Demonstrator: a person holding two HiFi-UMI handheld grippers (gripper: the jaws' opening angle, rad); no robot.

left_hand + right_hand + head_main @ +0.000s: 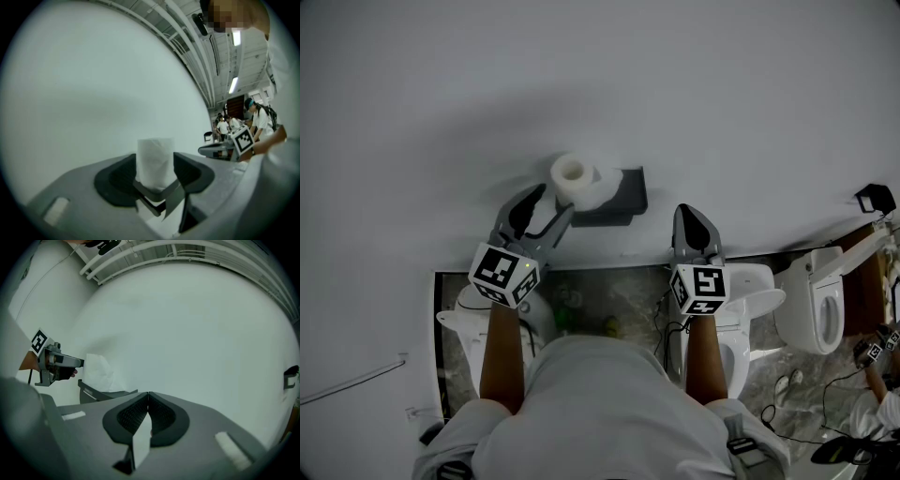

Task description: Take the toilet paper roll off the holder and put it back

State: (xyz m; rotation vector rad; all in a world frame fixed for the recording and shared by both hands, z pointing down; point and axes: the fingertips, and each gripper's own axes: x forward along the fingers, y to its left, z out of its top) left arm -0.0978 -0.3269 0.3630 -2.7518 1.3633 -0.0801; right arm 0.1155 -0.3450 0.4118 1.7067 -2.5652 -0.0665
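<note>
Toilet paper roll (572, 176) sits on the dark wall holder (623, 195). Left gripper (551, 202): jaws apart, bracketing the roll, no visible squeeze. Right gripper (689, 214): closed, empty, well aside. Advice: keep the jaws square and travel level along the holder. Only the left gripper view shows the roll between the pads; the head view shows the holder whole.

The left gripper (155, 169) holds its jaws apart. The toilet paper roll (154, 157) stands upright between them on the dark holder (157, 193), in front of a white wall (93, 89). The right gripper (205, 150) shows at right, well apart.
</note>
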